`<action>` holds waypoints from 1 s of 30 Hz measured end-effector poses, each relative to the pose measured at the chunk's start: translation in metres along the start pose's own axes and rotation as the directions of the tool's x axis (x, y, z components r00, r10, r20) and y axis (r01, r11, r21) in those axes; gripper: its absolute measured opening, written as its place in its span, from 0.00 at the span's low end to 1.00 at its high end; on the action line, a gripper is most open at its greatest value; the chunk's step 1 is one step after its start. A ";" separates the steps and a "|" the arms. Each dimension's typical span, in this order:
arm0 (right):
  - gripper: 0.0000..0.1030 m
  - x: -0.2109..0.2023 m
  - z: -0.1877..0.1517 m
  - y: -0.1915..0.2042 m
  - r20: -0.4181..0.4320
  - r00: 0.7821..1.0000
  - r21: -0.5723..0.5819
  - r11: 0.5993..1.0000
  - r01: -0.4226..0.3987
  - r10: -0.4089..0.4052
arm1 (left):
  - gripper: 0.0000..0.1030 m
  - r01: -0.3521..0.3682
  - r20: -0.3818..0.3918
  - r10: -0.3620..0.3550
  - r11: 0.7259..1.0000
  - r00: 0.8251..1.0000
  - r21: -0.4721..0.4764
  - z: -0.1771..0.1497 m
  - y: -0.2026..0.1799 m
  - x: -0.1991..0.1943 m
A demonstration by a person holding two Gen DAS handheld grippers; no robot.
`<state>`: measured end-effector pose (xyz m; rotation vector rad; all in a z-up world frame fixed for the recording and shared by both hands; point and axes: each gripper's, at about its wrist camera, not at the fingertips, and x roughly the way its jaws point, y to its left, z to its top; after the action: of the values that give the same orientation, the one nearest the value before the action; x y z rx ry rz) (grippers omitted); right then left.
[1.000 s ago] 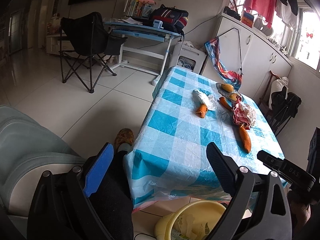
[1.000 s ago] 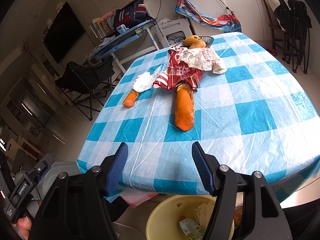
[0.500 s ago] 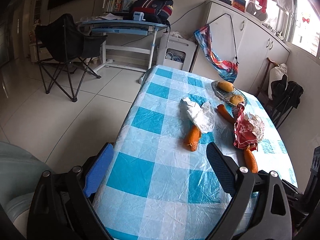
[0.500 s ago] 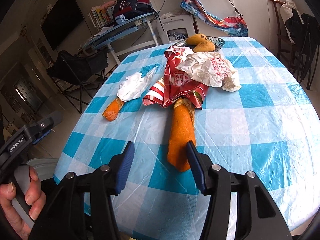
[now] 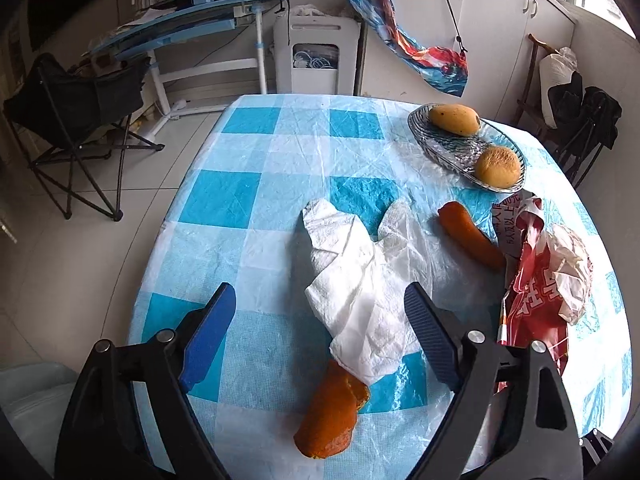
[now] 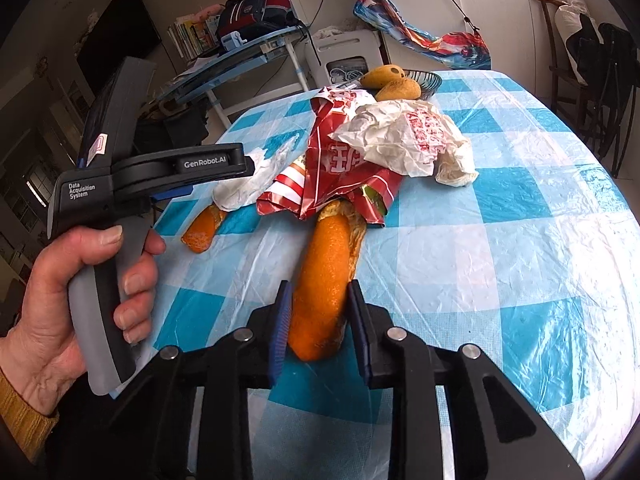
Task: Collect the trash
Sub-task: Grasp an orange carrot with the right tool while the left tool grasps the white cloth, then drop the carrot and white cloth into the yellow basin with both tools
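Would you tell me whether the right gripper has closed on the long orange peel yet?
Closed on it: the right gripper has just been closing, and both pads flank the orange peel with no visible gap.

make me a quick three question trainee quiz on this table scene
1. True or false: the right gripper has its pads on the long orange peel strip.
2. What lies between the left gripper's open fingers? A) crumpled white paper towel B) red foil snack wrapper C) mango
3. How many fruits sit in the oval glass dish?

Key: 1 true; 2 A; 3 two.
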<state>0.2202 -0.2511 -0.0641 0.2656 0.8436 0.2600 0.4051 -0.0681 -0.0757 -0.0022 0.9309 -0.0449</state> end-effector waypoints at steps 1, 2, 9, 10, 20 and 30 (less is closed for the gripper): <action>0.25 -0.001 -0.001 0.001 0.004 1.000 -0.004 1.000 -0.004 0.004 | 0.54 0.009 -0.018 -0.009 1.000 1.000 0.015 0.002 -0.003 0.006; 0.24 -0.002 -0.001 0.002 0.005 1.000 -0.007 1.000 -0.011 0.011 | 0.32 0.022 -0.031 -0.021 0.999 0.999 0.025 0.003 -0.005 0.010; 0.20 -0.005 -0.009 -0.005 -0.018 0.983 0.112 0.977 -0.180 0.183 | 0.08 0.145 0.128 -0.138 0.989 0.982 -0.042 0.000 0.011 -0.033; 0.20 -0.006 -0.010 -0.005 -0.019 0.977 0.131 0.969 -0.208 0.212 | 0.08 0.160 0.152 -0.151 0.986 0.977 -0.054 -0.003 0.016 -0.044; 0.20 -0.057 -0.018 0.018 -0.025 0.957 0.066 0.956 -0.287 0.289 | 0.08 0.261 0.246 -0.228 0.959 0.942 -0.112 -0.068 0.051 -0.148; 0.20 -0.100 -0.092 0.046 -0.195 0.955 -0.075 0.968 -0.240 0.222 | 0.08 0.297 0.229 -0.274 0.952 0.934 -0.071 -0.145 0.044 -0.207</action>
<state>0.0808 -0.2289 -0.0372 0.2512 0.9811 0.5513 0.1667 -0.0135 0.0028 -0.2364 0.7069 -0.2620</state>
